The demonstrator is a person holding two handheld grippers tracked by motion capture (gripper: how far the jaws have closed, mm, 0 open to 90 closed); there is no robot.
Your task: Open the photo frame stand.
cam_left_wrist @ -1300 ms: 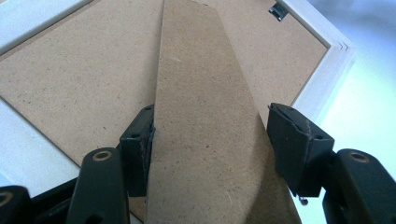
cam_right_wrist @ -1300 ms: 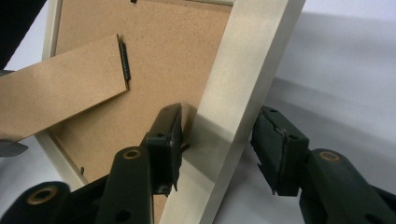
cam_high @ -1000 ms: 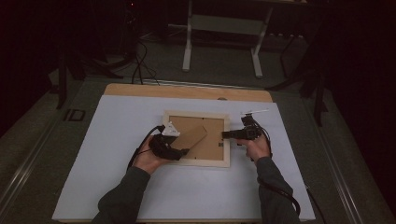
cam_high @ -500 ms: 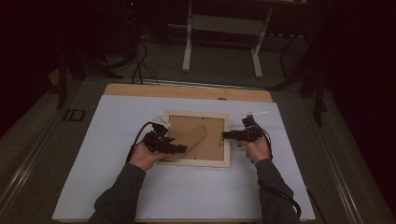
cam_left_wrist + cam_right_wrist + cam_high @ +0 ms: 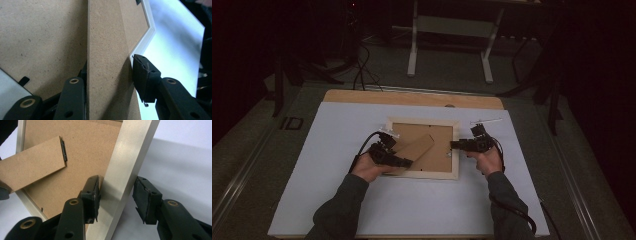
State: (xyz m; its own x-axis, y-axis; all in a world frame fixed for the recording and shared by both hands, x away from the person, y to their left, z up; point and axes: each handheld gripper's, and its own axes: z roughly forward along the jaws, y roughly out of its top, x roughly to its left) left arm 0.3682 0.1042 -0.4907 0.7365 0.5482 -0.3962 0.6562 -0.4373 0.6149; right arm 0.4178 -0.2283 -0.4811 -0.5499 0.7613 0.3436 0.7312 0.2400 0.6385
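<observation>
The picture frame lies face down near the middle of the white mat, its brown backing board up. Your left gripper sits at the frame's near-left corner, with the fold-out stand running between its jaws. In the left gripper view the stand fills the gap, one jaw tight to it and the other close beside or touching it, so you look to be pinching it, though the contact on that side is hard to read. Your right gripper straddles the frame's right rail with its jaws spread: the inner pad is just beside the rail and the outer pad stands clearly off it.

As I judge it, the work is at an early stage. The stand is hinged up off the backing but the frame is flat on the mat. Closing on the right rail and lifting the frame upright onto the stand is left to do.

You have plenty of open mat on the near side and to the left and right of the frame. The far side is tighter, where the mat ends at the wooden table edge not far beyond the frame. Mind the cable looping left of your left hand.
</observation>
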